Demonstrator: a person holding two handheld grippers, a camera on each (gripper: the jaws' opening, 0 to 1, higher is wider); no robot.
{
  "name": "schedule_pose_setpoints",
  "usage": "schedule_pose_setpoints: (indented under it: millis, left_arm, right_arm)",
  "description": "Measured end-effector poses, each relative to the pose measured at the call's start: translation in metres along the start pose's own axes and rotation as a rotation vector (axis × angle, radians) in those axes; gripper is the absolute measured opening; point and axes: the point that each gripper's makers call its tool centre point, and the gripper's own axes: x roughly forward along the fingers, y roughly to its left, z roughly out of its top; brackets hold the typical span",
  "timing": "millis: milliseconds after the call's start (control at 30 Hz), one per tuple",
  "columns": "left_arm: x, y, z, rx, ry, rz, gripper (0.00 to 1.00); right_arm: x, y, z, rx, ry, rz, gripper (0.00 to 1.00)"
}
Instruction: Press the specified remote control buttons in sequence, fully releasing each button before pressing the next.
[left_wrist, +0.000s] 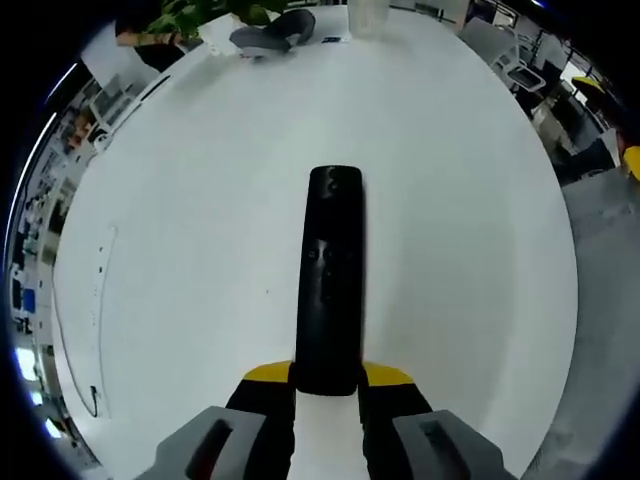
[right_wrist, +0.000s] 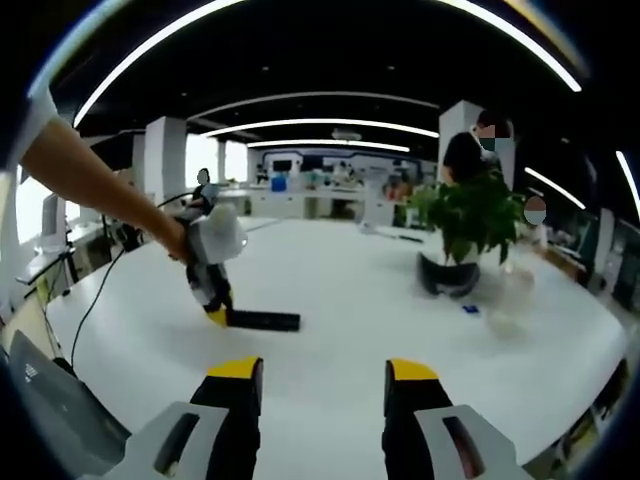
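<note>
A long black remote control (left_wrist: 331, 280) lies lengthwise on the white table (left_wrist: 180, 260), its buttons facing up. My left gripper (left_wrist: 328, 385) is shut on the remote's near end, its yellow-tipped fingers (left_wrist: 268, 374) on either side. In the right gripper view the remote (right_wrist: 262, 320) lies flat on the table with the left gripper (right_wrist: 214, 264) clamped on its left end, held by a person's arm (right_wrist: 90, 175). My right gripper (right_wrist: 325, 375) hovers above the near table, open, with nothing between its fingers, well apart from the remote.
A potted green plant (right_wrist: 478, 215) stands at the table's far side beside a dark headset-like object (right_wrist: 447, 275) and a clear container (right_wrist: 508, 290). A cable (right_wrist: 105, 285) runs over the left table edge. Desks and people fill the office behind.
</note>
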Motion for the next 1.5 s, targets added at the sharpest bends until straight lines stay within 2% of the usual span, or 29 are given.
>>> schedule_pose_setpoints:
  millis: [167, 733, 900, 1133, 1333, 1500]
  left_arm:
    - [0.0, -0.006, -0.001, -0.025, 0.021, -0.002, 0.23]
    - [-0.001, -0.038, -0.008, 0.042, 0.081, -0.017, 0.23]
    - [-0.003, -0.046, -0.01, 0.041, 0.084, -0.015, 0.23]
    - [-0.004, -0.062, -0.013, 0.059, 0.086, -0.016, 0.23]
    - [-0.005, -0.072, -0.016, 0.067, 0.085, -0.02, 0.23]
    - [-0.006, -0.08, -0.018, 0.065, 0.085, -0.023, 0.23]
  right_arm:
    - [0.0, -0.001, 0.0, 0.0, -0.003, -0.005, 0.44]
    - [-0.001, -0.003, 0.001, 0.019, -0.007, -0.002, 0.32]
    - [-0.002, -0.006, 0.0, 0.021, -0.002, -0.015, 0.25]
    - [-0.003, -0.007, -0.001, 0.04, 0.008, -0.014, 0.1]
    - [-0.003, -0.004, -0.002, 0.035, 0.013, 0.003, 0.09]
    - [-0.003, -0.002, -0.003, 0.034, 0.022, 0.01, 0.04]
